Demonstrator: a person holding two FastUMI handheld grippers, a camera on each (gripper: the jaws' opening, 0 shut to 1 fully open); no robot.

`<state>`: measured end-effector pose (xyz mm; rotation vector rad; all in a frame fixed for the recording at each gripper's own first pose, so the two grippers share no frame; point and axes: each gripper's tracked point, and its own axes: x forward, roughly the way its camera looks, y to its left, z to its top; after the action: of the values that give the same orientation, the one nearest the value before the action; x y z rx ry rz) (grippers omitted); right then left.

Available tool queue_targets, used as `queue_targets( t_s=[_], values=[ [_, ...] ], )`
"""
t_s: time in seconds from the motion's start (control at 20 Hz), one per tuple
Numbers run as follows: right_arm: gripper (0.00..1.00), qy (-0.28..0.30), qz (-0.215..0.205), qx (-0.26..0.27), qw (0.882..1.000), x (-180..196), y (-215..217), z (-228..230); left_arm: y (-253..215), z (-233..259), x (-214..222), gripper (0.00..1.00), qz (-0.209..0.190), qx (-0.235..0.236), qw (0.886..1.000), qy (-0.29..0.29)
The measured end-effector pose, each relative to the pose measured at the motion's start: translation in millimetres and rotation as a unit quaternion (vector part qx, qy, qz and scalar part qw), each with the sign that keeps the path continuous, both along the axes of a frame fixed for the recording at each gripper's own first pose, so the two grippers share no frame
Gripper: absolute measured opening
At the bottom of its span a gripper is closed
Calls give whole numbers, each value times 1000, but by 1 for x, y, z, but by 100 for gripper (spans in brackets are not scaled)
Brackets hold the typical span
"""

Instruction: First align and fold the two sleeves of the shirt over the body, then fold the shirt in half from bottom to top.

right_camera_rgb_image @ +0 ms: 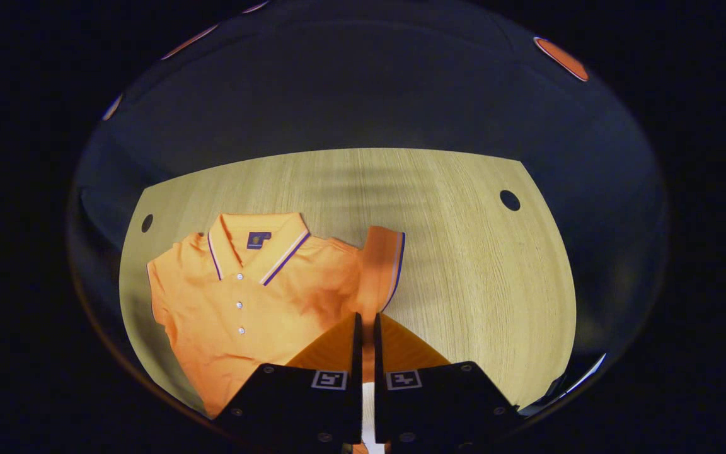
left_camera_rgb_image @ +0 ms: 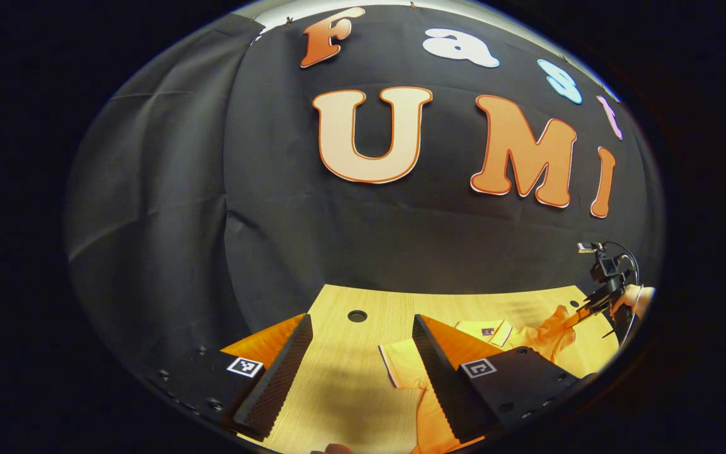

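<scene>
Shirt (right_camera_rgb_image: 243,302) is lying collar-up on desk (right_camera_rgb_image: 476,265); right gripper (right_camera_rgb_image: 367,321) is pinching its sleeve (right_camera_rgb_image: 380,271), left gripper (left_camera_rgb_image: 363,353) is hovering spread apart beside shirt.

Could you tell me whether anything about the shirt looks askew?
Yes: the sleeve beside the right gripper stands up bunched instead of lying flat, and the shirt lies slightly crooked on the table.

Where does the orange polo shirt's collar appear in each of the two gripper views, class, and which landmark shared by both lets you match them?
Left gripper view: the collar lies low and right, just beyond the right finger.
Right gripper view: the collar sits left of centre, at the shirt's far end.
Shared landmark: the round hole in the table.
</scene>
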<state>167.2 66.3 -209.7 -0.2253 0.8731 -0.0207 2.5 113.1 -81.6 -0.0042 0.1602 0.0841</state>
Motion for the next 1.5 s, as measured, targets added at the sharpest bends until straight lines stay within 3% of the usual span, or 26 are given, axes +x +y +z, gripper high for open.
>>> queue_targets(
  t_s=[0.25, 0.5, 0.55, 0.85, 0.95, 1.0, 1.05, 1.1, 1.15, 1.2, 1.25, 1.5],
  values=[
    [8, -1, 28, -28, 999, -9, 38, -4, 25, -3, -11, 98, 10, -5, 1000, -1],
    [12, 13, 48, -15, 999, -18, 78, -17, 49, -6, -21, 98, 22, -7, 1000, 2],
    [8, 19, 56, -14, 998, -18, 86, -24, 53, -8, -22, 98, 25, -7, 1000, 3],
    [8, 38, 99, 43, 993, -28, 140, -36, 65, -15, -28, 98, 31, -10, 999, 11],
    [20, 42, 109, 66, 991, -34, 156, -37, 66, -14, -28, 98, 31, -5, 999, 11],
    [45, 44, 114, 77, 990, -35, 162, -37, 65, -14, -27, 98, 32, -3, 999, 11],
    [51, 46, 118, 82, 989, -36, 166, -36, 65, -13, -26, 98, 31, -3, 999, 11],
    [69, 45, 118, 85, 988, -36, 167, -37, 64, -14, -26, 98, 31, -3, 999, 12],
    [76, 41, 116, 84, 989, -34, 166, -35, 62, -14, -25, 98, 29, -4, 999, 13],
    [94, 34, 114, 83, 989, -33, 165, -35, 59, -14, -24, 98, 27, -5, 1000, 13],
    [99, 24, 109, 86, 990, -30, 163, -31, 55, -14, -22, 99, 24, -6, 1000, 14],
    [99, -19, 95, 117, 988, -28, 154, -5, 33, -21, -13, 98, 5, -19, 999, 26]
  ],
)
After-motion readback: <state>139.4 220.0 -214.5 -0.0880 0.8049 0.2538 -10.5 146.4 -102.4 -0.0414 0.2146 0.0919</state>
